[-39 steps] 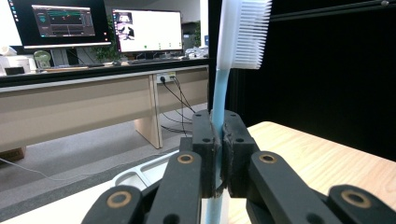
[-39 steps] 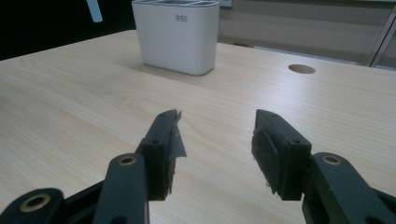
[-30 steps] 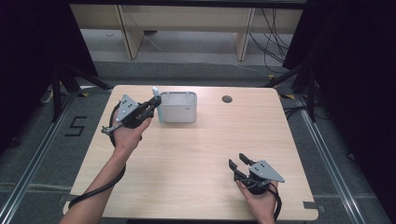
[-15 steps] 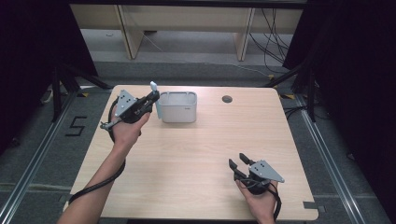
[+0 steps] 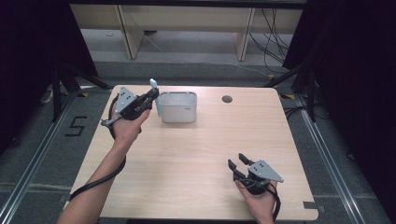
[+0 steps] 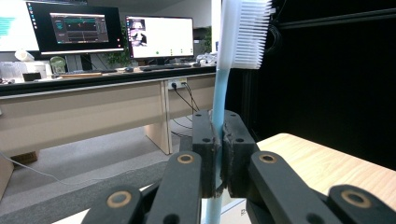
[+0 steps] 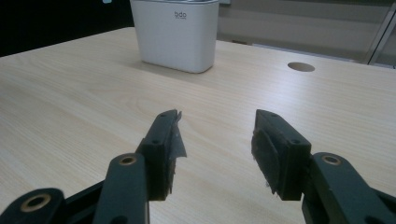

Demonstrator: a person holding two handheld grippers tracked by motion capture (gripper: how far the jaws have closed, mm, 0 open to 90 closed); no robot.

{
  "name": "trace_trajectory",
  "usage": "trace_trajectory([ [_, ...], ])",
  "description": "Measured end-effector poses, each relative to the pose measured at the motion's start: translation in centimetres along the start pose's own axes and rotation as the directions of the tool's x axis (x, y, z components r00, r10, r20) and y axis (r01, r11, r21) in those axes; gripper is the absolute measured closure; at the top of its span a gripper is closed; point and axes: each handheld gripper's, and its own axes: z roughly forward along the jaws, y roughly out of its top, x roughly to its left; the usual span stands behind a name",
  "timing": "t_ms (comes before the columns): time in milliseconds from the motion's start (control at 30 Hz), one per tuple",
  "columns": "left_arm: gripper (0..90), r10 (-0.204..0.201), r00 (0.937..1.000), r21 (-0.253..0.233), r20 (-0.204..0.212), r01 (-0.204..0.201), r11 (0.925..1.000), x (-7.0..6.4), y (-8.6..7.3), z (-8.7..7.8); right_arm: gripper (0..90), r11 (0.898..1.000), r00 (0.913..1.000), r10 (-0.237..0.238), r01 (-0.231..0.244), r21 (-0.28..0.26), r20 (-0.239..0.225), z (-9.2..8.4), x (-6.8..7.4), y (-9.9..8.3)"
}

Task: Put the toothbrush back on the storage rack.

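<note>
Over at the far left corner of the table [image 5: 187, 158], the left hand-held gripper [image 5: 152, 97] is clamped tight on a toothbrush [image 5: 155, 95], pale blue handle pinched between the pads, white bristle head sticking up. In the left gripper view you can see the handle [image 6: 218, 116] squeezed right between the two black jaws with no gap at all.

What's changed over the last second: not a lot, honestly. The hand has nudged the brush a touch closer to the white bin [image 5: 178, 106], so the handle now sits just beside the bin's left wall, maybe brushing the rim, can't quite tell from up high. The brush is held upright, above the table, not in the bin yet.

My guess is it's headed into the bin handle first, and this small shuffle is just lining it up. It'd need to lift over the rim and come across before letting go.

Right hand-held gripper [image 5: 239, 164] hasn't budged, parked near the front right edge with jaws spread wide and nothing in them, pointing toward the bin [image 7: 175, 35] from well away.
</note>
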Motion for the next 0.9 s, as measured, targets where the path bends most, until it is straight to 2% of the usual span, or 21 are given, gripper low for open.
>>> trace_trajectory([
  [100,85.0,-0.002,1.0000,-0.003,-0.003,0.002,1.0000,0.1,0.1,0.2,51.4,1.000,0.9999,0.009,-0.010,-0.010,-0.009,0.1,-0.1,0.0],
  [133,85.1,-0.003,1.0000,-0.004,-0.004,0.003,1.0000,0.2,0.2,0.2,51.4,1.000,0.9996,0.027,-0.027,0.003,0.000,0.0,0.1,0.1],
  [267,85.0,0.002,1.0000,-0.009,-0.007,-0.002,1.0000,0.4,0.5,0.4,51.4,1.000,0.9995,0.028,-0.028,-0.004,-0.013,0.1,0.1,0.0],
  [300,85.1,0.006,0.9999,-0.009,-0.009,-0.006,0.9999,0.5,0.6,0.5,51.3,1.000,0.9998,0.012,-0.013,-0.006,-0.018,0.2,0.0,0.0],
  [333,85.1,0.006,0.9999,-0.010,-0.011,-0.006,0.9999,0.6,0.7,0.5,51.3,1.000,1.0000,0.005,-0.005,-0.008,-0.003,0.1,-0.1,0.0],
  [533,85.0,0.021,0.9997,-0.014,-0.013,-0.021,0.9997,0.9,1.0,1.0,51.3,1.000,0.9999,0.009,-0.009,-0.011,-0.012,0.2,-0.1,0.0],
  [567,85.1,0.006,0.9997,-0.006,-0.024,-0.006,1.0000,0.8,1.0,1.0,51.3,1.000,1.0000,0.008,-0.008,-0.012,-0.005,0.2,-0.1,0.0],
  [600,85.1,0.022,0.9997,-0.014,-0.014,-0.022,0.9997,1.0,1.1,1.2,51.3,1.000,0.9998,0.020,-0.020,0.005,0.000,0.1,0.0,0.0],
  [667,85.1,0.024,0.9996,-0.013,-0.018,-0.024,0.9996,1.0,1.1,1.4,51.2,1.000,1.0000,0.004,-0.004,-0.003,0.001,0.1,-0.1,0.0],
  [700,85.1,0.024,0.9995,-0.011,-0.021,-0.024,0.9996,1.1,1.1,1.5,51.2,1.000,0.9995,0.028,-0.028,-0.010,-0.016,0.3,0.0,-0.1],
  [733,85.1,0.021,0.9995,-0.009,-0.022,-0.021,0.9997,1.1,1.1,1.6,51.2,1.000,1.0000,0.008,-0.008,-0.004,0.000,0.1,-0.1,0.0],
  [767,85.0,0.019,0.9995,-0.008,-0.024,-0.019,0.9998,1.1,1.1,1.7,51.2,1.000,0.9995,0.027,-0.027,-0.009,-0.016,0.2,0.0,-0.1],
  [800,85.1,0.022,0.9995,-0.007,-0.024,-0.022,0.9997,1.1,1.1,1.8,51.2,1.000,0.9999,0.006,-0.006,-0.011,-0.011,0.2,-0.2,0.0],
  [867,85.0,-0.005,0.9993,0.009,-0.038,0.005,0.9999,0.9,1.1,1.9,51.2,1.000,0.9998,0.020,-0.020,-0.001,-0.006,0.1,-0.1,0.0],
  [900,85.0,0.029,0.9990,-0.005,-0.034,-0.029,0.9996,1.2,1.2,2.1,51.2,1.000,0.9999,0.013,-0.013,-0.003,-0.010,0.1,-0.1,0.0],
])
